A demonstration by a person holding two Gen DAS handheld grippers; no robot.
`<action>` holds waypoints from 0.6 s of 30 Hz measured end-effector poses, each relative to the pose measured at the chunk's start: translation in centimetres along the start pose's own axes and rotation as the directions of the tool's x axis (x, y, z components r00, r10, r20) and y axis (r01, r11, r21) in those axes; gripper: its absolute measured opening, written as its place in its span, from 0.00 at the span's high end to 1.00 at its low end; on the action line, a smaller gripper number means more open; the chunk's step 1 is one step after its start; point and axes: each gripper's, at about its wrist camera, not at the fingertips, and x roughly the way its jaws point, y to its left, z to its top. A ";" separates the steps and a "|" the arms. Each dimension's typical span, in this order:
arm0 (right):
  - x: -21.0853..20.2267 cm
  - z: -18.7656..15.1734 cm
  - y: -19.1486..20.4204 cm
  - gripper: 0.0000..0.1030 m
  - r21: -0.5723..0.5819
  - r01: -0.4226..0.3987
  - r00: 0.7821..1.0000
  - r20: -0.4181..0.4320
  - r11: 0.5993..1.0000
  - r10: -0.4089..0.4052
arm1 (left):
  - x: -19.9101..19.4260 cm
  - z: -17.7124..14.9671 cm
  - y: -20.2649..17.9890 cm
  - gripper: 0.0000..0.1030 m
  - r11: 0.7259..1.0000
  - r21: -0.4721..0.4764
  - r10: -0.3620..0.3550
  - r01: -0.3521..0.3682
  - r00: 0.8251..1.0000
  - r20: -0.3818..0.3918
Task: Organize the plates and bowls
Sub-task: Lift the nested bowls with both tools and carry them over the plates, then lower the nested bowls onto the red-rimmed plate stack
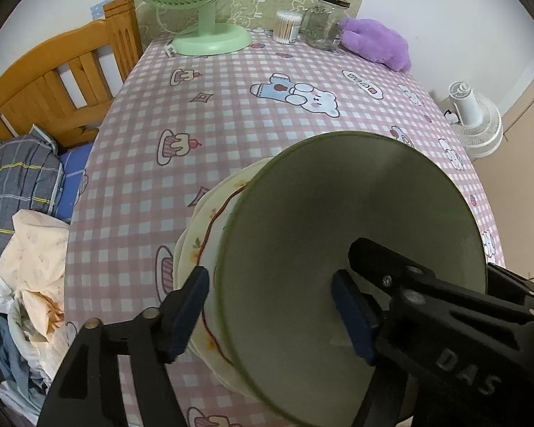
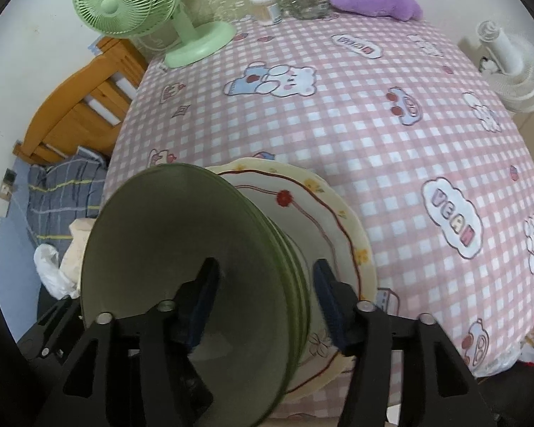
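Nested green bowls (image 2: 153,235) stand on a cream plate (image 2: 331,220) with a red line and flower pattern, near the front edge of the pink checked tablecloth (image 2: 373,135). My right gripper (image 2: 265,302) is open and straddles the right rims of the stack, one finger inside the top bowl and the other outside; the pads do not press. In the left wrist view the top green bowl (image 1: 338,213) fills the foreground above the cream plates (image 1: 199,249). My left gripper (image 1: 270,315) is open across the bowl's left rim, with one pad inside and one outside.
At the table's far edge stand a green desk fan (image 1: 210,35), a tub of cotton swabs (image 1: 286,26), a glass jar (image 1: 322,23) and a purple plush (image 1: 377,42). A white fan (image 1: 475,121) is off to the right. A wooden bed frame (image 1: 60,78) and piled clothes (image 1: 25,235) lie left.
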 end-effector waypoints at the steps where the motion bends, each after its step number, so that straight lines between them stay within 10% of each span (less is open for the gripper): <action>1: -0.1 -0.2 0.0 0.28 0.001 0.002 1.000 0.010 1.000 -0.002 | -0.1 -0.1 0.1 0.26 1.000 0.007 -0.003 0.003 1.000 0.004; 18: -3.6 -1.8 2.3 0.24 0.015 0.062 0.985 0.163 0.998 -0.064 | -3.8 -0.2 0.4 0.26 0.996 0.087 -0.044 0.033 0.990 0.133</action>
